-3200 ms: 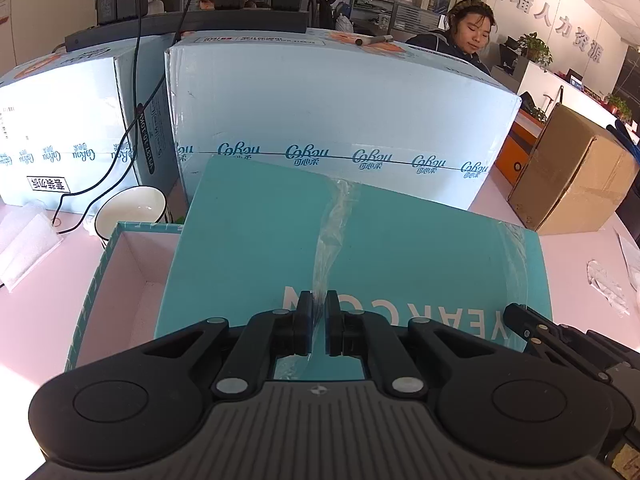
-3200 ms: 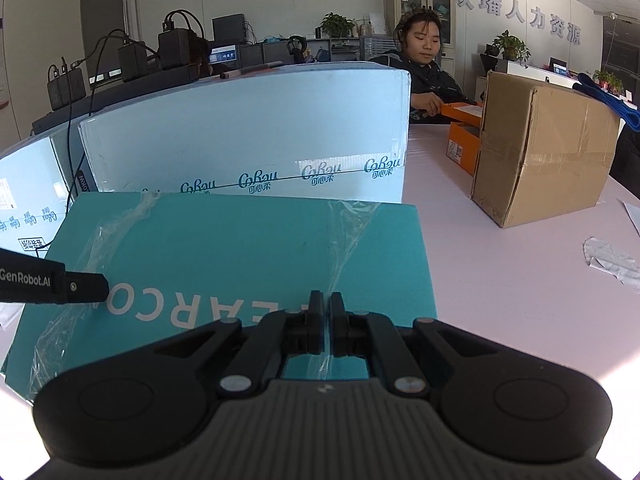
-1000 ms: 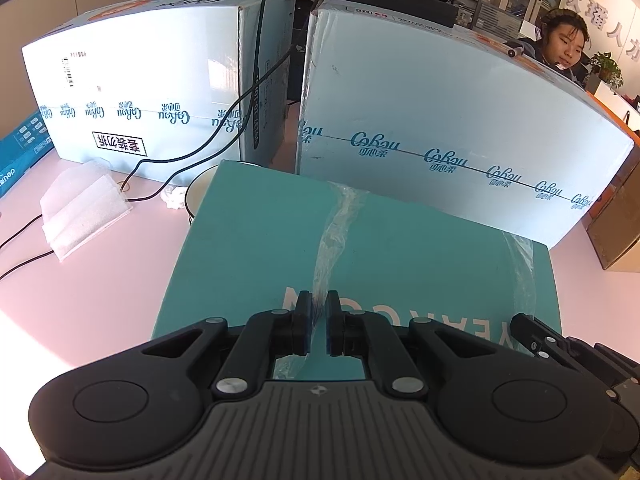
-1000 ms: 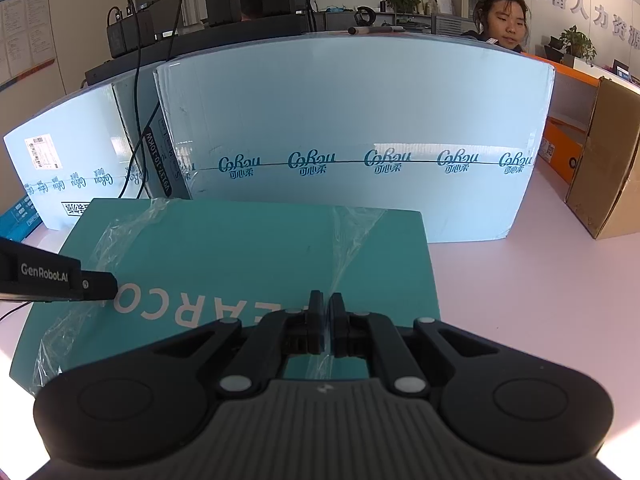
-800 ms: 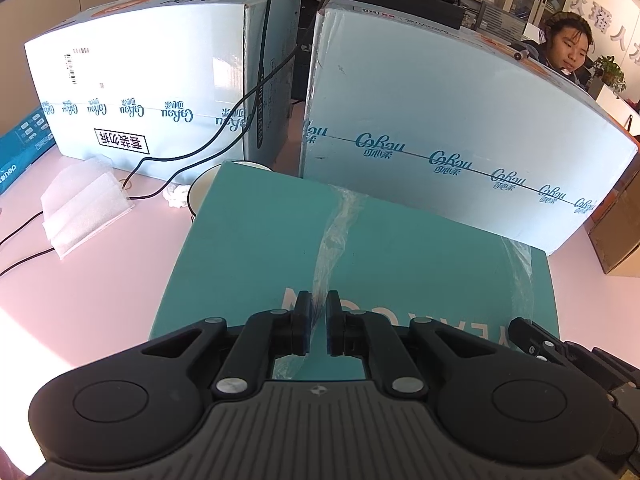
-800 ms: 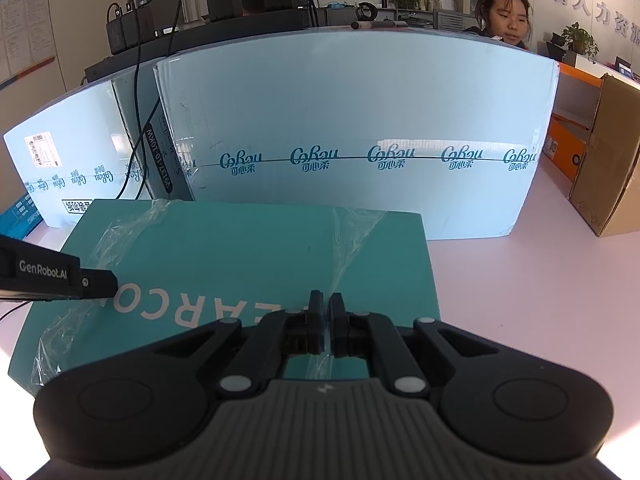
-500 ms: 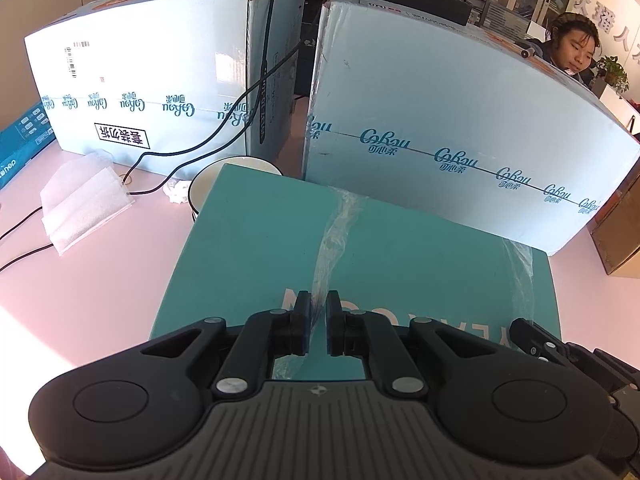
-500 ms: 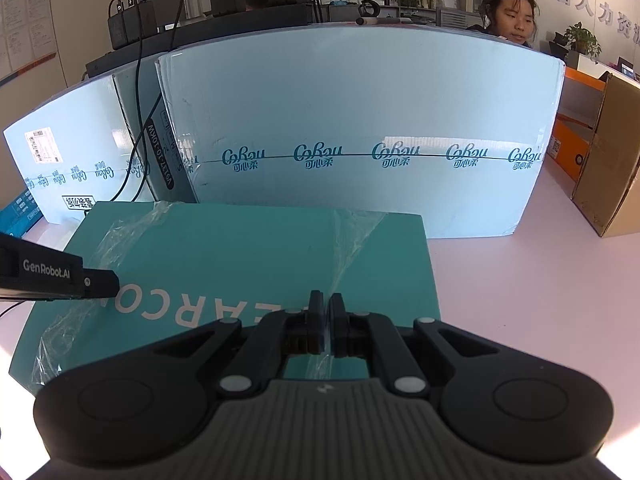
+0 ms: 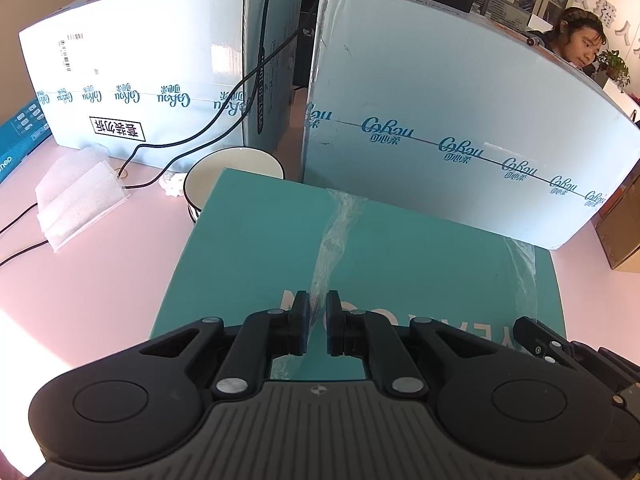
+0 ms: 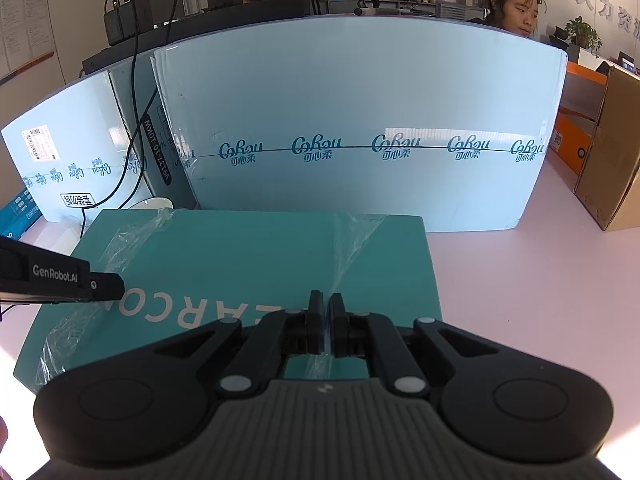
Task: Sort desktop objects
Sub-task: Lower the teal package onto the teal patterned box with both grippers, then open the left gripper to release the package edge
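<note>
A flat teal box lid (image 9: 380,256) with white lettering and loose clear tape fills the middle of both views (image 10: 256,264). My left gripper (image 9: 317,322) is shut on the lid's near edge at a tape strip. My right gripper (image 10: 326,326) is shut on the same near edge further right. The right gripper shows at the lower right of the left wrist view (image 9: 560,354), the left gripper at the left of the right wrist view (image 10: 60,278). A white bowl (image 9: 230,172) sits on the pink table, partly hidden behind the lid's far left corner.
Two large pale blue cartons (image 9: 452,120) (image 9: 140,84) stand behind the lid. White foam wrap (image 9: 76,200) and black cables (image 9: 192,142) lie at left. A brown cardboard box (image 10: 612,152) stands at right. A person (image 10: 516,4) sits behind the cartons.
Both grippers have carried the lid to the left, off the open pink-lined box seen 3.2 s ago, and nearer the bowl and cartons. Both grips stay shut on the lid.
</note>
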{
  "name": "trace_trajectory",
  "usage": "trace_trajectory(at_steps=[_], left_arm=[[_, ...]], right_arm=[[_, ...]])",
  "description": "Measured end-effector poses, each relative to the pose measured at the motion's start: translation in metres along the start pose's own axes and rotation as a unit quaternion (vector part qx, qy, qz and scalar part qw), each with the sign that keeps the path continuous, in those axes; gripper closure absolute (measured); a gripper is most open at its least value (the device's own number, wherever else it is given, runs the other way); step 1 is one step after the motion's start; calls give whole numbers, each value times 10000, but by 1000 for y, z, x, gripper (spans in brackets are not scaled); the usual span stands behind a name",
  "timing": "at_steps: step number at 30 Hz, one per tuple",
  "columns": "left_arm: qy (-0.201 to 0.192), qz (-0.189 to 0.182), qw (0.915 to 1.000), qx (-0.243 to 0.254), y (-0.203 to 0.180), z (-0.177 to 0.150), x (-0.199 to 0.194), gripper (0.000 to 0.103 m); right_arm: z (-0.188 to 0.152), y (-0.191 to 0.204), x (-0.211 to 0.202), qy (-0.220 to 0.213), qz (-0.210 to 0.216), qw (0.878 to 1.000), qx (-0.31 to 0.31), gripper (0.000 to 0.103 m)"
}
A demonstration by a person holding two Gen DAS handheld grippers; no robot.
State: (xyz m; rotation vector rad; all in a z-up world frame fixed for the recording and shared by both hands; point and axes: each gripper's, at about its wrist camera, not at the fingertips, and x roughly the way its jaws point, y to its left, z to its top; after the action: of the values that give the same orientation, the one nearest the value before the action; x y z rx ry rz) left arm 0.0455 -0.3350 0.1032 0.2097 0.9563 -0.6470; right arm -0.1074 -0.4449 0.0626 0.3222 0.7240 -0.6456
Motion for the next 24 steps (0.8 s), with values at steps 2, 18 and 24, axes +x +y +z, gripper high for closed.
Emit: trace_trajectory(at_steps=[2, 18, 24], left_arm=[[15, 21, 10000, 29, 0, 0, 2, 98], [31, 73, 9998, 159, -3, -3, 5, 98], [47, 87, 9997, 216, -3, -5, 7, 98]], right_arm=[[-1, -1, 1, 2, 13, 10000, 10, 97], [-2, -3, 1, 11, 64, 10000, 20, 97], [-4, -4, 2, 8, 81, 10000, 16, 97]])
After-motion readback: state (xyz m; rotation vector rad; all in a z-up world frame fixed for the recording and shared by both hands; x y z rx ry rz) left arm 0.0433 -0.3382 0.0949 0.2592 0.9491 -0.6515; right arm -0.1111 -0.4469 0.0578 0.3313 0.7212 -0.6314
